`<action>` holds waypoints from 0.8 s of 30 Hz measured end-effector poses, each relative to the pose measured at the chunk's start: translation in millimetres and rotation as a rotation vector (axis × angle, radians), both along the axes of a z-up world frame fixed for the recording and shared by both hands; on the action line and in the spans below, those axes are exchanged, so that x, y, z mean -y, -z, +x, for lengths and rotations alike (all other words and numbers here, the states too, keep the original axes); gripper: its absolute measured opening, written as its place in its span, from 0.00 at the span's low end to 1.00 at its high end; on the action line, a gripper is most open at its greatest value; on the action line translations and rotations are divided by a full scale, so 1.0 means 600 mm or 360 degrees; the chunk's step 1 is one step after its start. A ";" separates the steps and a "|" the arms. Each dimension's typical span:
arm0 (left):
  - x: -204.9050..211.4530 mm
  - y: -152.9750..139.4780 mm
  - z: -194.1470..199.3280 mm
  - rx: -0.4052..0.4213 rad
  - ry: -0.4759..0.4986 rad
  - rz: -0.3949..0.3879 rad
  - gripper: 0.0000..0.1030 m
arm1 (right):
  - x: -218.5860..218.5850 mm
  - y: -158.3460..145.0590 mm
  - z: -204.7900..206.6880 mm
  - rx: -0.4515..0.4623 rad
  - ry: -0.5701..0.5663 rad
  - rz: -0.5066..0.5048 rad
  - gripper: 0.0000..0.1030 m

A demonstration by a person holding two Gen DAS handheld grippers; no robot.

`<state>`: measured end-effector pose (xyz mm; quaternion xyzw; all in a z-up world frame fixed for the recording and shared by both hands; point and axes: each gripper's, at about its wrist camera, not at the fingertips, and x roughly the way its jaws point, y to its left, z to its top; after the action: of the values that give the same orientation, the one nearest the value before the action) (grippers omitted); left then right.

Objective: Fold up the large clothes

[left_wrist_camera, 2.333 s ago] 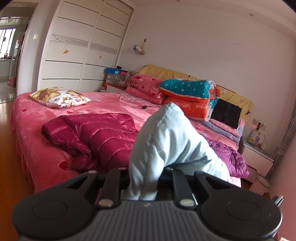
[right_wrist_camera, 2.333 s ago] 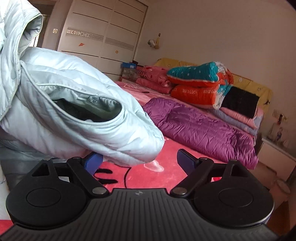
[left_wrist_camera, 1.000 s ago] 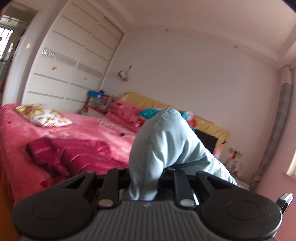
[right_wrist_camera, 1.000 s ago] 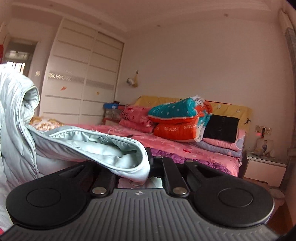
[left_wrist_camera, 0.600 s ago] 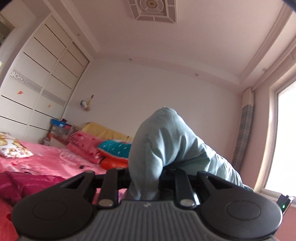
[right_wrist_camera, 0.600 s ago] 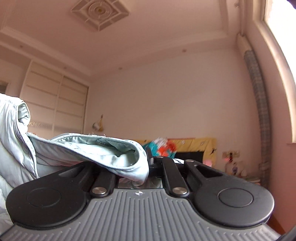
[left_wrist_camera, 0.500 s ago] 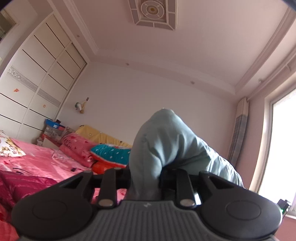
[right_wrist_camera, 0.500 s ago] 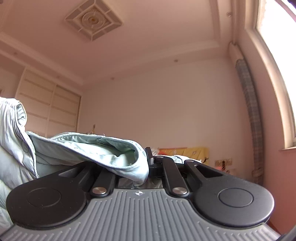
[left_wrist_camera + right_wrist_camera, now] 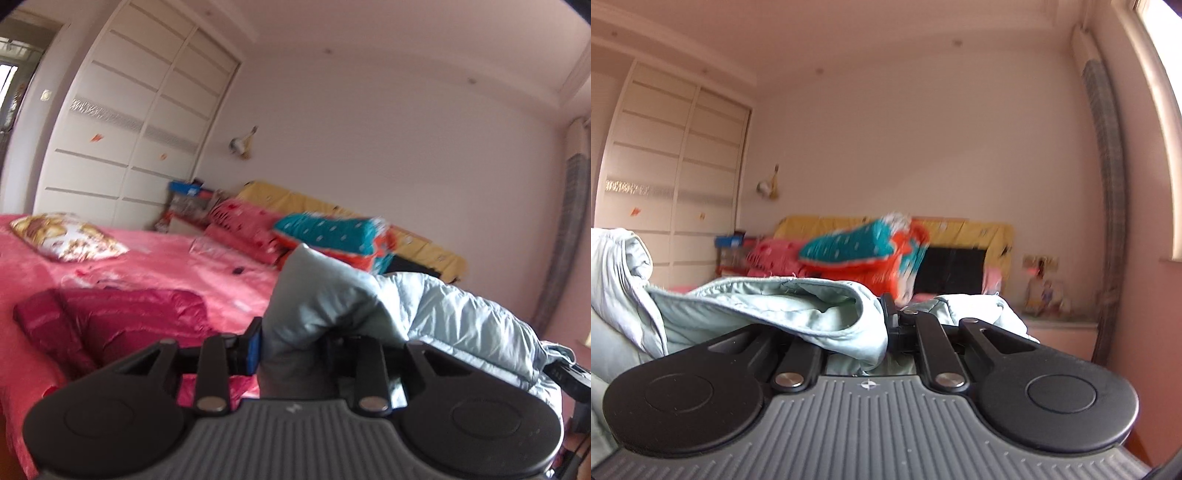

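A pale blue quilted jacket [image 9: 461, 317] is held up between both grippers. My left gripper [image 9: 295, 343] is shut on a bunched part of it, and the rest trails off to the right. My right gripper [image 9: 871, 332] is shut on a folded edge of the same jacket [image 9: 768, 306], which drapes to the left. The fingertips of both grippers are mostly hidden by fabric. Both views are blurred by motion.
A bed with a pink cover [image 9: 155, 258] lies ahead. On it are a dark red jacket [image 9: 110, 314], a patterned pillow [image 9: 62, 236] and stacked quilts [image 9: 332, 229] at the headboard. A white wardrobe [image 9: 129, 129] stands behind. A bedside cabinet [image 9: 1060, 332] is at right.
Both grippers have tilted back down from the ceiling toward the bed, still holding the jacket. The right gripper closed on the jacket edge earlier.
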<state>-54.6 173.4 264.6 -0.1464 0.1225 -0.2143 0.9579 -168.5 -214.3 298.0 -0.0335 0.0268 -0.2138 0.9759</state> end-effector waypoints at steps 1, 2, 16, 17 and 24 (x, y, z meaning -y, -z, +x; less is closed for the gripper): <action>0.005 0.009 0.017 -0.0015 -0.0018 0.0019 0.29 | 0.000 0.015 0.018 -0.0032 0.0001 -0.0001 0.10; 0.009 0.017 0.034 -0.0024 -0.0037 0.0043 0.29 | 0.002 0.028 0.035 -0.0060 0.0002 -0.0001 0.10; 0.043 0.120 0.232 -0.0187 -0.0295 0.0195 0.29 | -0.030 0.129 0.277 -0.0308 -0.0093 -0.0023 0.11; 0.046 0.128 0.244 -0.0204 -0.0302 0.0207 0.29 | -0.027 0.136 0.294 -0.0324 -0.0097 -0.0017 0.11; 0.063 0.184 0.301 -0.0292 -0.0326 0.0312 0.29 | -0.029 0.201 0.380 -0.0450 -0.0106 0.0016 0.18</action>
<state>126.2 135.4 154.1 -0.0829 0.2140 -0.0881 0.9693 59.6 -196.9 177.1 -0.0593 0.1640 -0.1742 0.9691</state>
